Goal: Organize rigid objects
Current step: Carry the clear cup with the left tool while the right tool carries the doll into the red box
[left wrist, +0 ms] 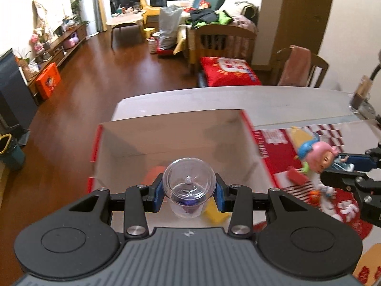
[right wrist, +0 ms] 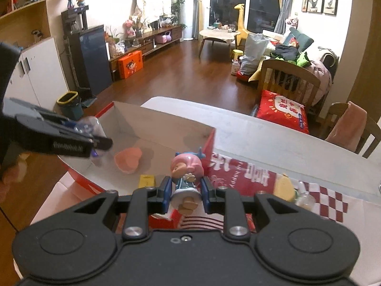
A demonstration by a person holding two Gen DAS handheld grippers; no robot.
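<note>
Over box point(left wrist: 166, 128) (open-topped), left tongs point(left wrist: 189, 191) clamp capsule point(left wrist: 189, 186), dome toward camera.

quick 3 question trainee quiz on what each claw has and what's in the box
1. What does the left claw hold?
2. True or false: the right claw is shut on a pink-haired doll.
3. Which lies in the cardboard box? A) a pink cup B) a spoon C) a phone

Key:
1. A clear plastic capsule, pinched between the blue pads.
2. True.
3. A, the pink cup, with a yellow block nearer the claw.
</note>
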